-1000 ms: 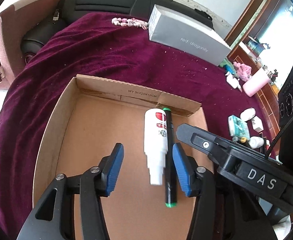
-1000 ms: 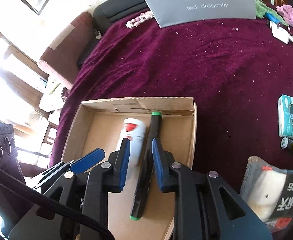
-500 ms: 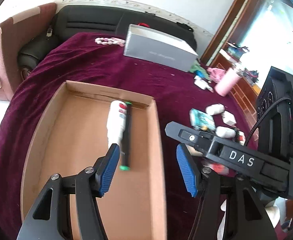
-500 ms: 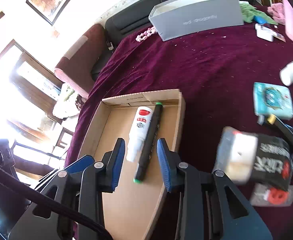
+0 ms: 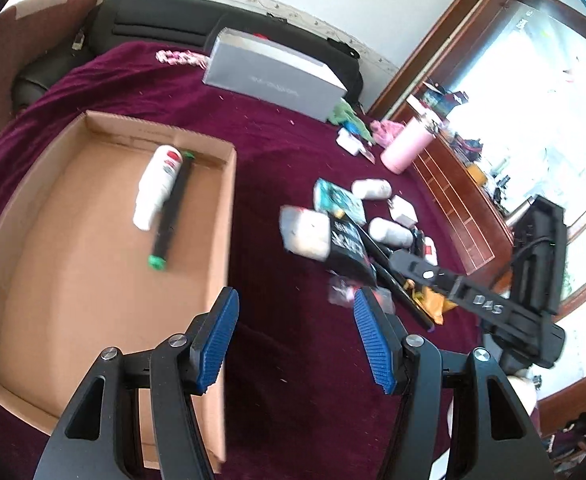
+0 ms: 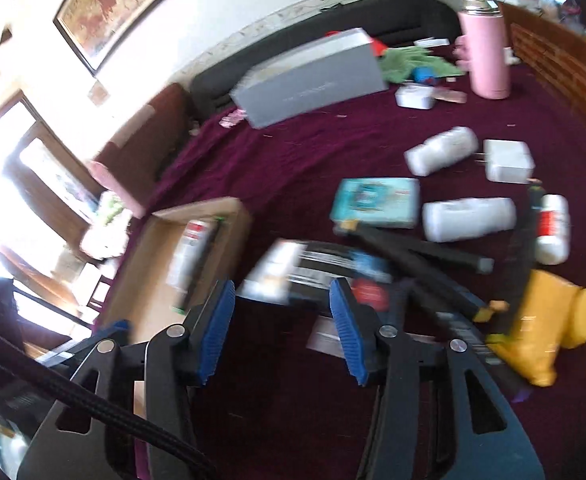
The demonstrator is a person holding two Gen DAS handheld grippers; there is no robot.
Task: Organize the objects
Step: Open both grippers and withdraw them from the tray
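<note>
One cardboard box (image 5: 229, 200); one marker (image 5: 171, 216); perhaps four white bottles (image 6: 469, 219).

Maroon velvet cloth (image 5: 277, 128) covers the surface. Black sofa (image 5: 165, 32) along the wall at 12 o'clock. Framed painting (image 6: 109, 8) at 10 o'clock in right wrist view. Wooden window frame (image 5: 445, 52) at 2 o'clock.

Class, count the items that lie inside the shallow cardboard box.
2. A white plastic bottle with a red label and a black marker with green ends lie side by side near the shallow cardboard box's far wall; its near corner is hidden.
</note>
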